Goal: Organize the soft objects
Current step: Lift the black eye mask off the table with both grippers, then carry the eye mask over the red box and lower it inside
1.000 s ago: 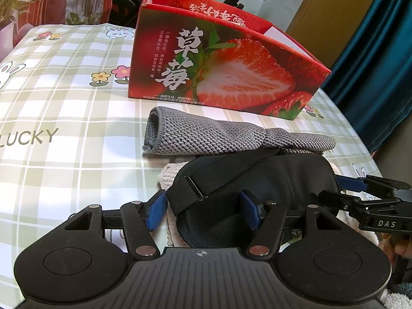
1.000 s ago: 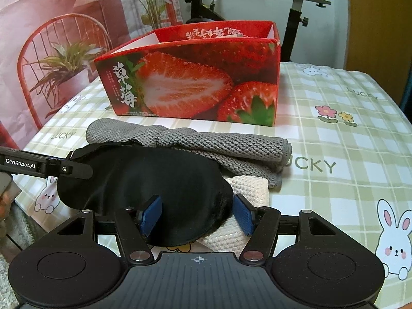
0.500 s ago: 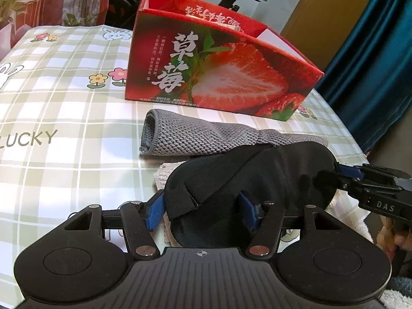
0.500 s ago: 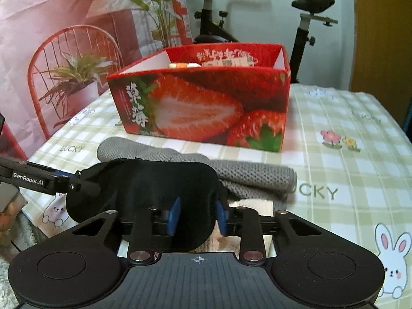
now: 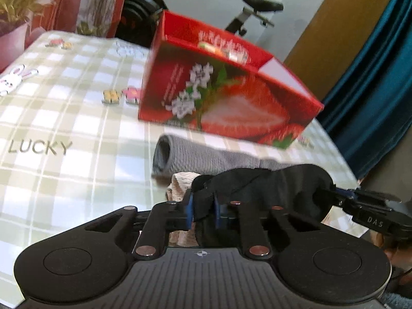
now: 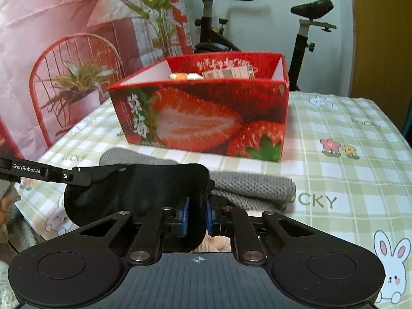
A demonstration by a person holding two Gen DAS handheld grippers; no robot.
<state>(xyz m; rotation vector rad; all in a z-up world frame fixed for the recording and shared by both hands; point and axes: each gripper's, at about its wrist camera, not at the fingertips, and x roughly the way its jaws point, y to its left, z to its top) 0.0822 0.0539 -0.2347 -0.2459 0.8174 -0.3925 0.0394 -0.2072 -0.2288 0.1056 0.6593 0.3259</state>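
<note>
A black eye mask [image 5: 283, 188] hangs stretched between my two grippers, just above the cloths. My left gripper [image 5: 202, 207] has its jaws closing, and the blue pads pinch the mask's left end with its strap. My right gripper [image 6: 196, 215] is closing too, pads pressed on the mask [image 6: 136, 190] at its other end. Each gripper shows in the other's view: the right gripper [image 5: 345, 198] and the left gripper [image 6: 77, 176]. Under the mask lie a rolled grey towel [image 5: 206, 157] [image 6: 257, 185] and a cream cloth [image 5: 180, 180].
A red strawberry box [image 5: 231, 103] [image 6: 200, 123], open on top with small packets inside, stands just behind the towel on the checked tablecloth [image 5: 64, 128]. An exercise bike [image 6: 309, 25] and a red chair [image 6: 72, 77] stand beyond the table. A hand shows at the right edge of the left wrist view.
Both grippers went from open around the mask's ends to closed on them, the right one first. The mask has bunched and risen off the cloths. The left wrist view is now blurred.
</note>
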